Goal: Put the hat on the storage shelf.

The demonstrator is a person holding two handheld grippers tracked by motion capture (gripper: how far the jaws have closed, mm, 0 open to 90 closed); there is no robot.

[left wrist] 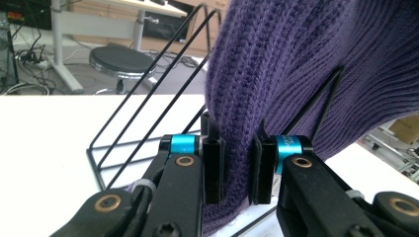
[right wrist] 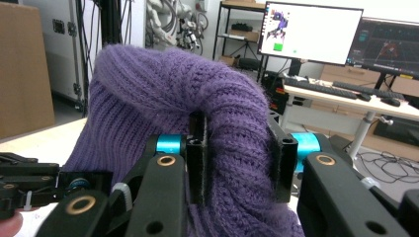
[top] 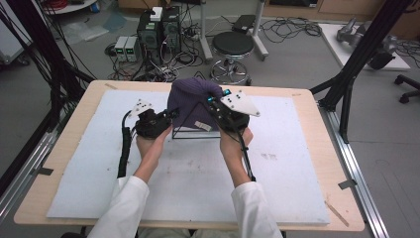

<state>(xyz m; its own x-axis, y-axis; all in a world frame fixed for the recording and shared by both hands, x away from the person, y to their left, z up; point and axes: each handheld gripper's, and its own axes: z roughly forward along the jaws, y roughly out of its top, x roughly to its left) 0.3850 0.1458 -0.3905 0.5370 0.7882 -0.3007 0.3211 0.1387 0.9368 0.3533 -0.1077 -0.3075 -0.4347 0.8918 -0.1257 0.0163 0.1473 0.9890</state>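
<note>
Hat time: your left hand-held gripper (left wrist: 236, 168) and right hand-held gripper (right wrist: 238, 163) both pinch the purple knit hat (top: 190, 101), which sits over the black wire stand (top: 190, 124) on the table (top: 297, 148). Next, tug it gently, both sides together.

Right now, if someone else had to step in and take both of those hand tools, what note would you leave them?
Left gripper: shut on the lower ribbed edge of the purple knit hat.
Right gripper: shut on a thick fold of the hat, on its other side.
The hat is draped over the black wire stand, which sits on the white mat mid-table.
Done: both sides of the hat are gripped.
Left: whether it is going on or coming off cannot be told; probably keep both grips and move the two sides evenly, watching that the knit does not snag on the wires.
</note>
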